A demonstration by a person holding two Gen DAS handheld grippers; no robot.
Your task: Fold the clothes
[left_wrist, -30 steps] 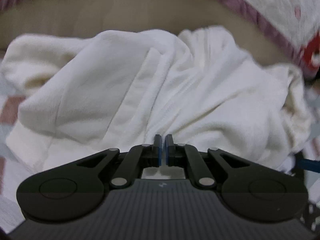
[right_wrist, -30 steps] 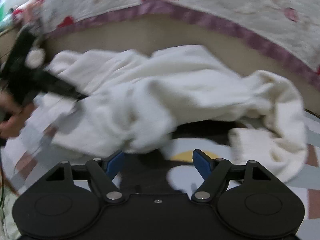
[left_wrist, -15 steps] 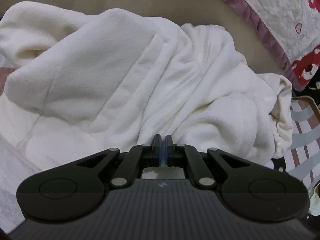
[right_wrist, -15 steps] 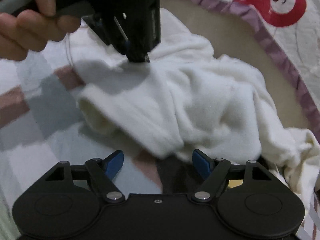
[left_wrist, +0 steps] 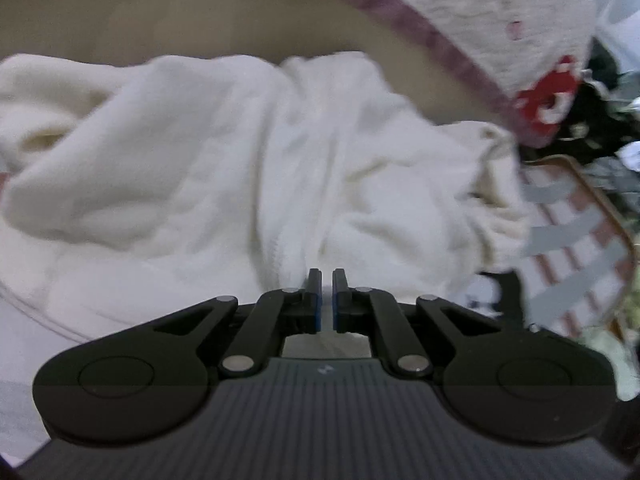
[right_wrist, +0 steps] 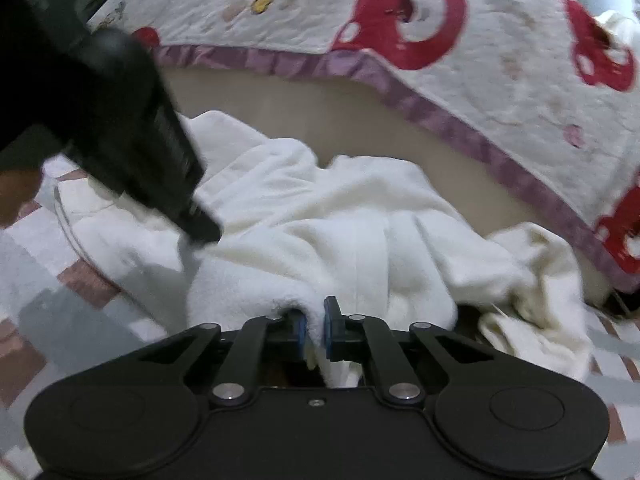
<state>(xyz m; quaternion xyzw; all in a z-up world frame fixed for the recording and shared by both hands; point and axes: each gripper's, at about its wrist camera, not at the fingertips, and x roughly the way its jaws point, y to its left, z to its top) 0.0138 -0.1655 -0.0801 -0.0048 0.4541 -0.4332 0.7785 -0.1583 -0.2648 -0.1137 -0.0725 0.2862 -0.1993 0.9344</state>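
Cream fleece garment lies bunched across the middle of the left wrist view, on a striped cover, with a beige panel behind it. The left gripper has its jaws drawn almost together, a narrow slit between the blue pads; pale cloth shows in that slit. A small lightning-shaped mark sits on the gripper body; no writing is legible.

Right wrist view: the right gripper has its jaws closed to a narrow gap on a fold of the garment. The left gripper enters from upper left, its tip touching the cloth. A quilt with red bear prints and purple edging hangs behind.
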